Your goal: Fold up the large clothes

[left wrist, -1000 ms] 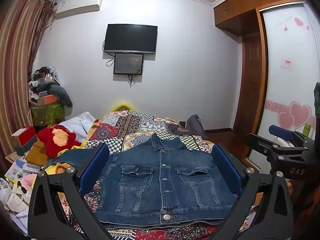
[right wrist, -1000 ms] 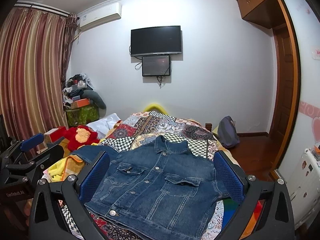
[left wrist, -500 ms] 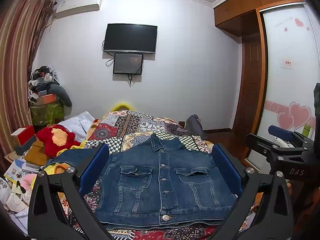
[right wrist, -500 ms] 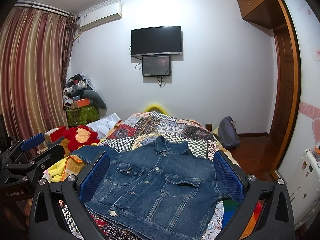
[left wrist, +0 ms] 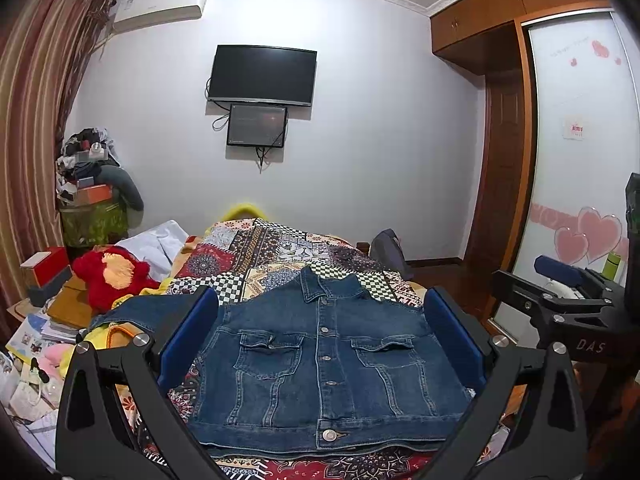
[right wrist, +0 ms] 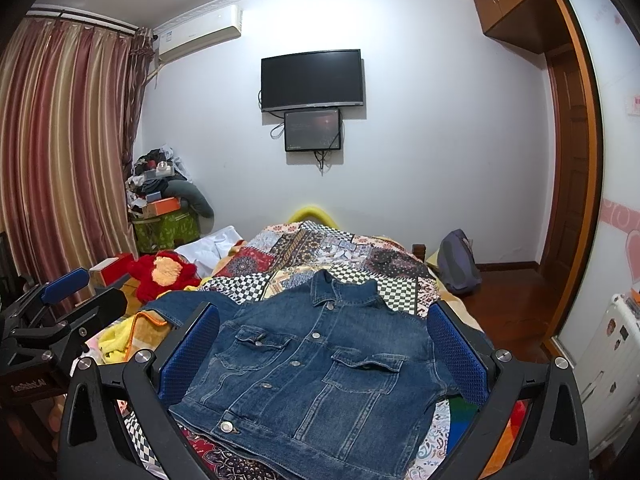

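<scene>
A blue denim jacket [left wrist: 324,356] lies flat, front up and buttoned, on a patchwork bed cover [left wrist: 260,252]. One sleeve stretches out to the left [left wrist: 132,312]; the other is hidden. It also shows in the right wrist view [right wrist: 316,364]. My left gripper [left wrist: 320,336] is open and empty, held above the jacket's near hem. My right gripper [right wrist: 324,344] is open and empty too, above the jacket from the right. The right gripper shows at the right edge of the left wrist view [left wrist: 560,304]; the left gripper shows at the left edge of the right wrist view [right wrist: 52,320].
A red plush toy [left wrist: 112,276] and a yellow cloth [right wrist: 120,336] lie left of the jacket. Books and boxes [left wrist: 44,320] crowd the left side. A grey backpack [right wrist: 458,264] leans at the bed's far right. A wardrobe with a sliding door [left wrist: 576,160] stands right.
</scene>
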`<action>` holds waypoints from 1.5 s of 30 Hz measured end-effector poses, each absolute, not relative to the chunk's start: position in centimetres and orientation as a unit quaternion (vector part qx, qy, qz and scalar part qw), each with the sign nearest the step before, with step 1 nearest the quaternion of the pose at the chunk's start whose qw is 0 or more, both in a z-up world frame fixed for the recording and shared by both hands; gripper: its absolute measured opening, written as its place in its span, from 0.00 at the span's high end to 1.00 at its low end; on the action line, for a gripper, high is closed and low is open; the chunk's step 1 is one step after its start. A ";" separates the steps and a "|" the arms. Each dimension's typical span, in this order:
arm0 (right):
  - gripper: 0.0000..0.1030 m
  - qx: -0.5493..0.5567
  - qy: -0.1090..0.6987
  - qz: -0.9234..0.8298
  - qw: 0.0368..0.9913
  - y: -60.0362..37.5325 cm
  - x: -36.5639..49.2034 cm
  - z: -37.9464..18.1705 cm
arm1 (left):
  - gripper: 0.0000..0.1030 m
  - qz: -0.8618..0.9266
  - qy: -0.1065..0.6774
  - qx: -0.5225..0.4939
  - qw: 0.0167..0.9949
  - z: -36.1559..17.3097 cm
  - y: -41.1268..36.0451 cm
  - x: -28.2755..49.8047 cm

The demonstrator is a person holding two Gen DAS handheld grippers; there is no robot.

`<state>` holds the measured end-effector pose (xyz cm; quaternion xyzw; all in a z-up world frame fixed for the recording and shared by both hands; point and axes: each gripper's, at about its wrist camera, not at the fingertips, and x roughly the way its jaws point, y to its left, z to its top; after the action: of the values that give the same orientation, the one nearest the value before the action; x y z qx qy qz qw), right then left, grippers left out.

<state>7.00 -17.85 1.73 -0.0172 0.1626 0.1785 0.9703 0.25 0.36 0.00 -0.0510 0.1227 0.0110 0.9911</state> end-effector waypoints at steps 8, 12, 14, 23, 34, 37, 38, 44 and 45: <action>0.00 -0.017 0.171 0.180 0.969 -17.8 7.3 1.5 | 0.00 0.016 0.128 -0.056 0.990 -0.2 0.8 0.8; 0.00 -0.019 0.177 0.180 0.967 -17.5 7.7 1.2 | 0.00 0.022 0.131 -0.053 0.990 -0.5 1.2 1.0; 0.00 -0.020 0.182 0.182 0.966 -17.3 8.2 1.0 | 0.00 0.026 0.133 -0.052 0.989 -0.6 1.5 1.4; 0.00 -0.035 0.211 0.196 0.957 -14.4 13.0 -0.4 | 0.00 0.048 0.165 -0.053 0.984 -2.4 4.9 5.3; 0.00 -0.063 0.299 0.215 0.928 -7.4 24.6 -4.5 | 0.00 0.122 0.296 -0.124 0.939 -9.9 18.4 16.2; 0.00 -0.058 0.335 0.231 0.912 -5.6 28.2 -5.7 | 0.00 0.141 0.338 -0.140 0.920 -12.4 22.5 18.7; 0.00 -0.056 0.346 0.235 0.907 -5.1 29.3 -6.2 | 0.00 0.145 0.358 -0.147 0.910 -13.4 24.1 19.8; 0.00 -0.048 0.417 0.280 0.863 -1.9 35.5 -9.2 | 0.00 0.127 0.445 -0.215 0.860 -18.9 29.6 23.5; 0.00 -0.051 0.429 0.285 0.856 -1.5 36.1 -9.6 | 0.00 0.116 0.462 -0.246 0.844 -20.3 30.7 24.2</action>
<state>36.06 -1.52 -9.61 -0.0510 0.4289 0.2852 0.8556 24.16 30.72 -20.31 -0.2461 0.4618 0.1162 0.8442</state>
